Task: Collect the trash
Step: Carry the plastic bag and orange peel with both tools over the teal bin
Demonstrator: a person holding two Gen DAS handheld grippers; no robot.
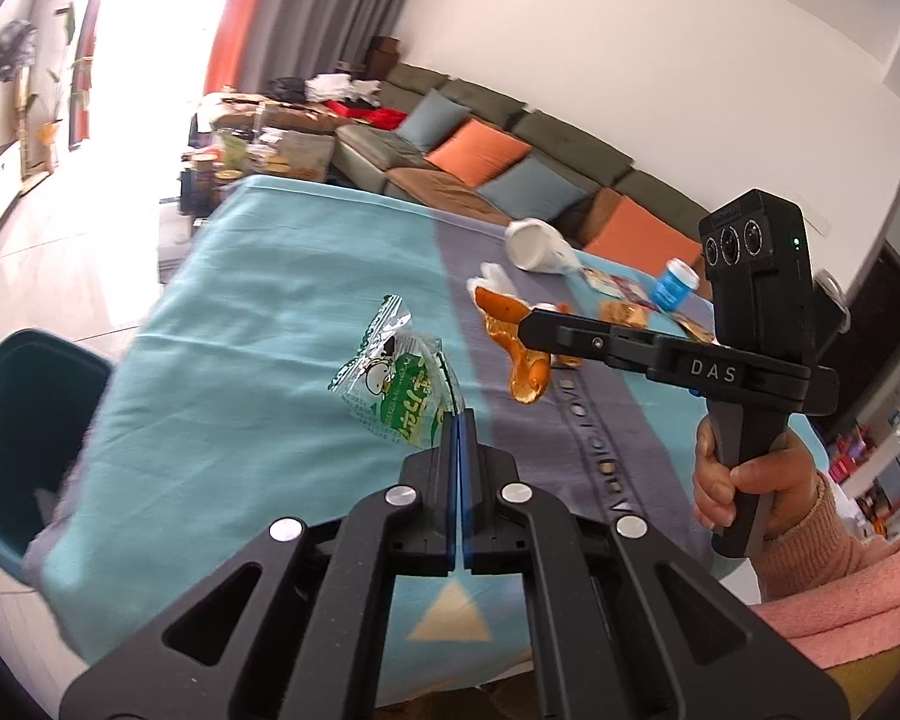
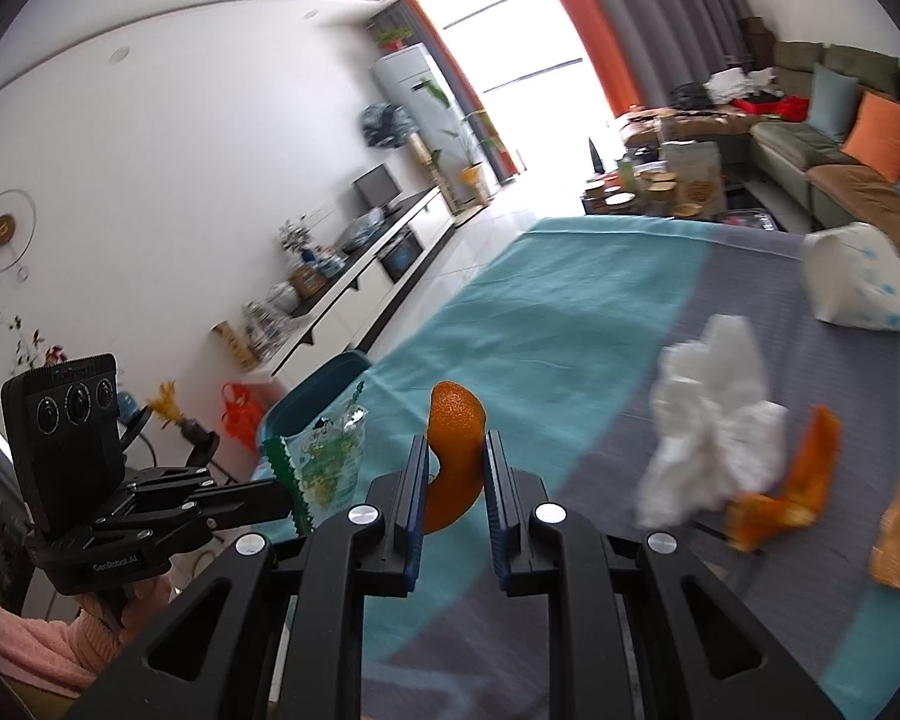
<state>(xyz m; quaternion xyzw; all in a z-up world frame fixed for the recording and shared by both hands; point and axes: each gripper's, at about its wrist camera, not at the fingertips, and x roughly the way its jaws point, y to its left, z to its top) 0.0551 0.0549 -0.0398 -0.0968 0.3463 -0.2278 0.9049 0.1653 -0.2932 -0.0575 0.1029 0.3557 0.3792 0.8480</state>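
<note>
My left gripper (image 1: 461,417) is shut on a clear green-and-white snack wrapper (image 1: 399,387) and holds it above the table; the wrapper also shows in the right wrist view (image 2: 324,462). My right gripper (image 2: 455,447) is shut on a curled piece of orange peel (image 2: 456,456), lifted off the cloth; the peel also shows in the left wrist view (image 1: 519,354). A dark teal bin (image 1: 18,426) stands on the floor at the table's left edge, and its rim shows in the right wrist view (image 2: 318,384).
On the teal and grey tablecloth (image 1: 258,300) lie a crumpled white tissue (image 2: 714,414), more orange peel (image 2: 792,492), a white tissue pack (image 2: 858,282), a blue-lidded jar (image 1: 677,285) and snack wrappers (image 1: 621,312). A sofa (image 1: 510,144) stands behind.
</note>
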